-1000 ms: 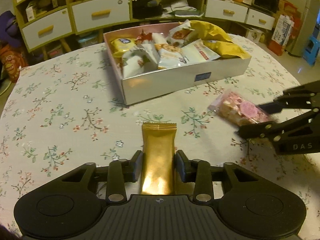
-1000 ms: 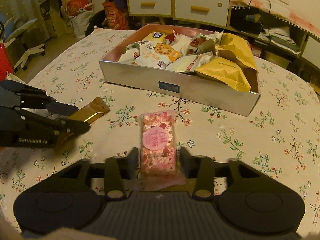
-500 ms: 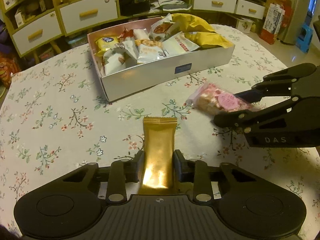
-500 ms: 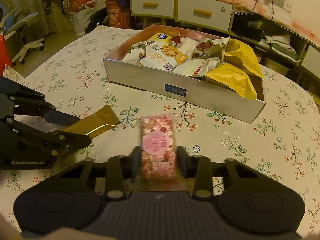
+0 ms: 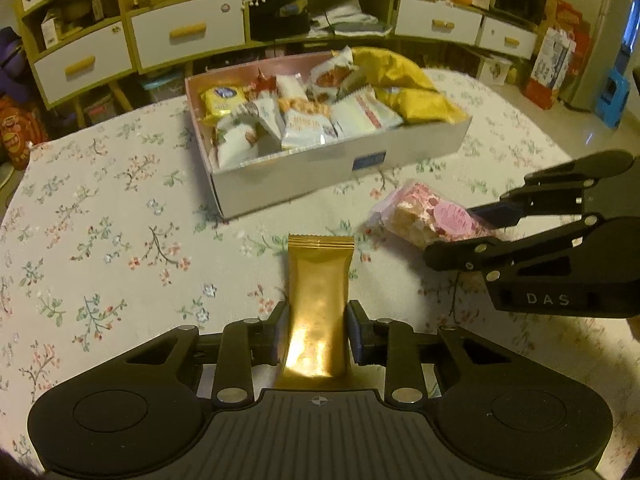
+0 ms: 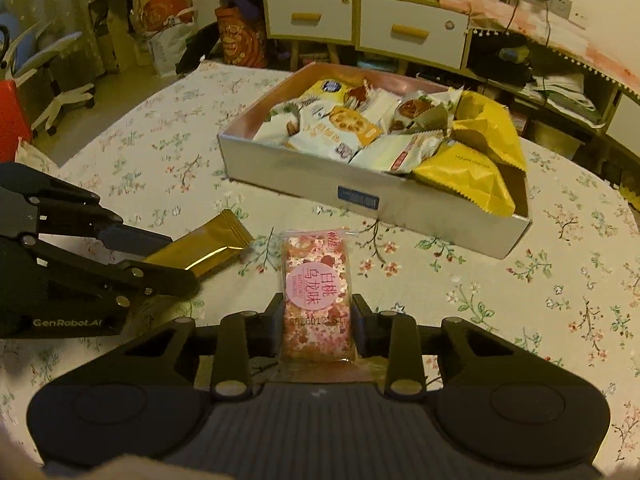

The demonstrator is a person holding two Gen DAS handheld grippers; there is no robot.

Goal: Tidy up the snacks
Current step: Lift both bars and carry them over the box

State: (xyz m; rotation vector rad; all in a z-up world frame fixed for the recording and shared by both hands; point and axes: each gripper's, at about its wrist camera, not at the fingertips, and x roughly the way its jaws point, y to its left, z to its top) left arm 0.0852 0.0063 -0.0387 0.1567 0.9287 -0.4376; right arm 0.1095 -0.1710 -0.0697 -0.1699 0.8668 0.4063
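My left gripper (image 5: 318, 326) is shut on a gold foil snack bar (image 5: 318, 292), held above the floral tablecloth; both also show in the right wrist view, the gripper (image 6: 172, 258) at the left with the gold bar (image 6: 204, 246). My right gripper (image 6: 318, 322) is shut on a pink snack pack with a round pink label (image 6: 318, 296); it shows in the left wrist view (image 5: 468, 236) with the pink pack (image 5: 424, 216). A white box (image 5: 304, 172) full of wrapped snacks stands ahead of both grippers, also in the right wrist view (image 6: 400, 204).
The table has a floral cloth (image 5: 100, 240). Behind it stand yellow shelves with white drawers (image 5: 188, 32). An office chair (image 6: 52, 80) and bags (image 6: 240, 40) stand beyond the table's far left. A blue stool (image 5: 612, 96) is at the right.
Both grippers have risen and pulled back a little from the box, each still holding its snack. The box looks farther away and lower in both views.
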